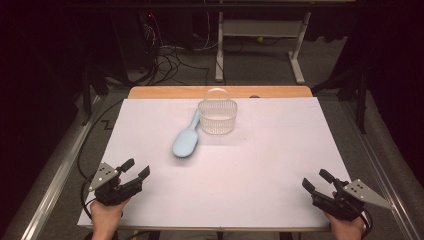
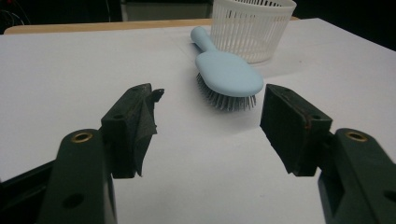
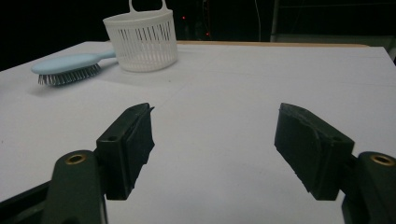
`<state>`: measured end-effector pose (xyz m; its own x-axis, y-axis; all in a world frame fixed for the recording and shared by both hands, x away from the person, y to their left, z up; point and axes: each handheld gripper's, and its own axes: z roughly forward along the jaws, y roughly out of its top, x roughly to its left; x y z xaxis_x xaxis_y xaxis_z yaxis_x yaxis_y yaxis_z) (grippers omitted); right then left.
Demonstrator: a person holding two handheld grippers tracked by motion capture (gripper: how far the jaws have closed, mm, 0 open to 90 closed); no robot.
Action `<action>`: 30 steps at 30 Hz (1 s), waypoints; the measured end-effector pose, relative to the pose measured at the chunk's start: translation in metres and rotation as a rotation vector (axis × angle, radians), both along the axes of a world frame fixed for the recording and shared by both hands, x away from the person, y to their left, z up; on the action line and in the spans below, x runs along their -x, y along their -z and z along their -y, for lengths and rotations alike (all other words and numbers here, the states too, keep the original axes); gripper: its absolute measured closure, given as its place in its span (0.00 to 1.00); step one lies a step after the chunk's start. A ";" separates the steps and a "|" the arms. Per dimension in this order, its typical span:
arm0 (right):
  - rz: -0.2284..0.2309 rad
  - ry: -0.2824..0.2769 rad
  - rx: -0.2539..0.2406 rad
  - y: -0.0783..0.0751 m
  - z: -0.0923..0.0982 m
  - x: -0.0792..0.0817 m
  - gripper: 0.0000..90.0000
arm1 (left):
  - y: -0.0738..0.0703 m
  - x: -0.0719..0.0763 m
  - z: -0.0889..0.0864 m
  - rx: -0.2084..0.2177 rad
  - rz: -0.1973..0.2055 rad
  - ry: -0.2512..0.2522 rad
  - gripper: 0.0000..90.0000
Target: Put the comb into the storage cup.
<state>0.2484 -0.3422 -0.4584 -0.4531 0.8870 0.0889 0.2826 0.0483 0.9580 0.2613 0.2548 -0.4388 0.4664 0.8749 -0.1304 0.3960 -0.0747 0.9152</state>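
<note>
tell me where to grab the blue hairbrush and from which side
Grip the hairbrush across its oval head, coming with the left gripper from the near left. It lies bristles down, and its slim handle end sits against the white basket.

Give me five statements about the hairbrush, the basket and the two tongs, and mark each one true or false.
1. The light blue hairbrush lies bristles down on the white table cover. True.
2. The hairbrush is inside the white slotted basket. False: it lies on the cover beside the basket, its handle end next to the basket's wall.
3. The left tongs are open and hold nothing. True.
4. The right tongs are shut on the hairbrush. False: they are open near the table's front right corner, far from the brush.
5. The basket lies tipped on its side. False: it stands upright, handle on top.
</note>
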 end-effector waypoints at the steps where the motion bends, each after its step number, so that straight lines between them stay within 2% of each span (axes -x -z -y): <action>1: 0.000 0.000 0.000 0.000 0.000 0.000 0.32 | 0.000 -0.001 0.000 0.000 0.002 0.002 0.40; 21: -0.001 0.018 0.001 0.000 0.001 0.000 0.32 | -0.004 -0.017 0.007 0.035 -0.002 0.037 0.40; 27: -0.002 0.027 -0.002 0.000 0.002 -0.001 0.32 | -0.009 -0.025 0.009 0.029 0.006 0.044 0.41; 30: -0.003 0.030 0.001 0.000 0.002 -0.002 0.32 | -0.012 -0.030 0.013 0.003 -0.004 0.051 0.44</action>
